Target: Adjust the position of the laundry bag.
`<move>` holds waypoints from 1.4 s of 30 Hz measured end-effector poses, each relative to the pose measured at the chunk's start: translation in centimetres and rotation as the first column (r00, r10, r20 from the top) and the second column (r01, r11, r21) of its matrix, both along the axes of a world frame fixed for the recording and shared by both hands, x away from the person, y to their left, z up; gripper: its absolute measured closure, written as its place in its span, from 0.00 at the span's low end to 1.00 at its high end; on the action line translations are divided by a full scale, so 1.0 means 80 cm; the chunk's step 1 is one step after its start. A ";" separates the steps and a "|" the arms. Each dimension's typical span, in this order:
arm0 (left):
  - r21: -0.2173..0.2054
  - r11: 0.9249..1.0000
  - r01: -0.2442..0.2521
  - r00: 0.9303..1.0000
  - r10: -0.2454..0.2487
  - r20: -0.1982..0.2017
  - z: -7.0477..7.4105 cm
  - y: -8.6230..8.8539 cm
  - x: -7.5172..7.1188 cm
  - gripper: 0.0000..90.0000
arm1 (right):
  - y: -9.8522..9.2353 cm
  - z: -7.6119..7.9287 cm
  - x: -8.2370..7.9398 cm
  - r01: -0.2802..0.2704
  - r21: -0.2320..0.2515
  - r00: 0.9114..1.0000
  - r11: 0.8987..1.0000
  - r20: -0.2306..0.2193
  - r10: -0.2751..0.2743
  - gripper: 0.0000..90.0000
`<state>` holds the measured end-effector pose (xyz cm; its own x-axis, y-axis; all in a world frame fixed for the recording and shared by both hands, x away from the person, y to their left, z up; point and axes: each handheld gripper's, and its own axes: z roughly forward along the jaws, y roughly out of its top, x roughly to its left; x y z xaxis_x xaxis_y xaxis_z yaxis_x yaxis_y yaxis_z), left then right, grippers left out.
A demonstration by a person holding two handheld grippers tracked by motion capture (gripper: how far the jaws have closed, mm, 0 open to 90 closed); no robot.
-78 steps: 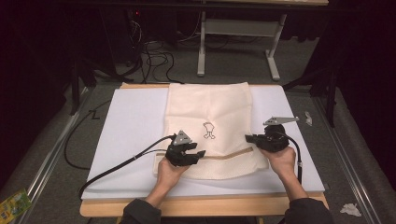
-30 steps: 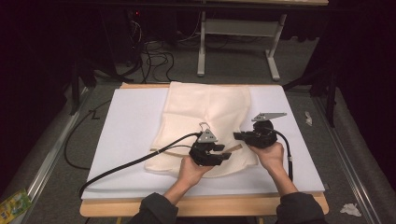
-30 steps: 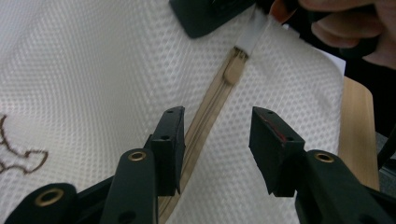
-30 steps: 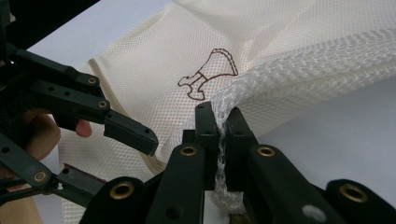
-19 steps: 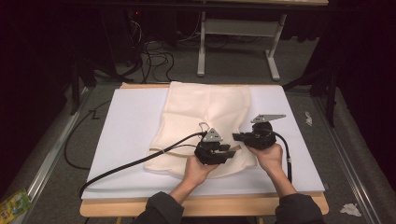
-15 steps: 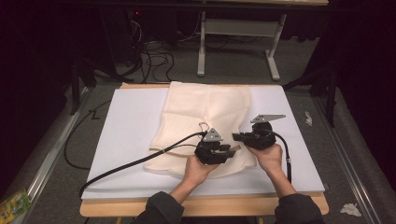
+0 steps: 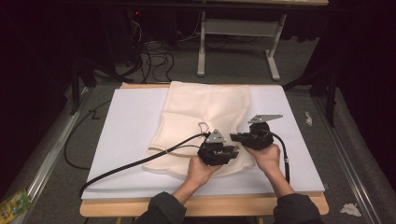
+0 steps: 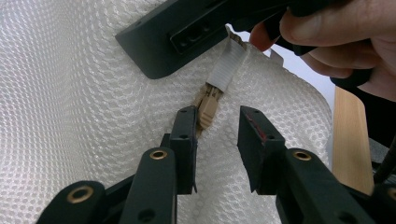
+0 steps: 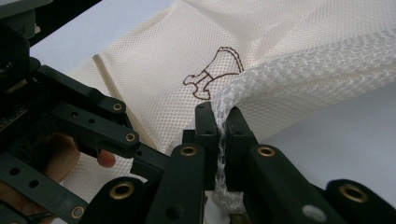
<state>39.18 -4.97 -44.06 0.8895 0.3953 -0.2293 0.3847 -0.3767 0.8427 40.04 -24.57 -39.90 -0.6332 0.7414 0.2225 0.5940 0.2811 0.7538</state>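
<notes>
A cream mesh bag lies flat on a white board. My right gripper holds the bag's near right edge; in the right gripper view it is shut on a bunched fold of mesh. My left gripper sits just left of it, jaws pointing right. In the left gripper view its jaws have just been closing and still stand apart, with the tan zipper pull between them, next to the left finger. The right gripper's jaw crosses above the pull.
The board rests on a wooden table whose front edge faces the person. The left gripper's black cable trails off to the left across the board. A metal table frame and cables stand on the floor behind.
The left hand has carried its gripper rightward along the bag's near edge until it sits close beside the right gripper. The right gripper has shifted slightly left and kept its hold.
</notes>
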 end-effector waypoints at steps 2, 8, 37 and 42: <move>-0.003 1.000 -0.003 1.000 0.003 0.000 0.000 0.000 0.001 0.79 | 0.001 0.000 0.001 0.000 0.000 1.000 1.000 -0.001 0.000 0.98; -0.009 1.000 -0.009 1.000 0.009 0.000 0.002 0.000 0.001 0.86 | 0.003 0.000 0.000 -0.007 -0.002 1.000 1.000 0.000 0.007 0.98; 0.023 1.000 0.001 0.999 -0.002 0.041 0.006 0.018 -0.008 0.97 | -0.001 -0.005 -0.003 -0.016 -0.029 1.000 0.999 0.009 0.017 0.98; 0.026 1.000 0.001 0.999 -0.002 0.041 0.007 0.019 -0.008 0.97 | -0.002 -0.006 -0.002 -0.010 -0.037 1.000 0.999 -0.002 0.010 0.98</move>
<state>38.55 -3.44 -43.47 0.8984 0.3996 -0.1822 0.3493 -0.3987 0.8479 39.88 -24.70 -40.36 -0.6399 0.7431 0.1961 0.5925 0.3145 0.7416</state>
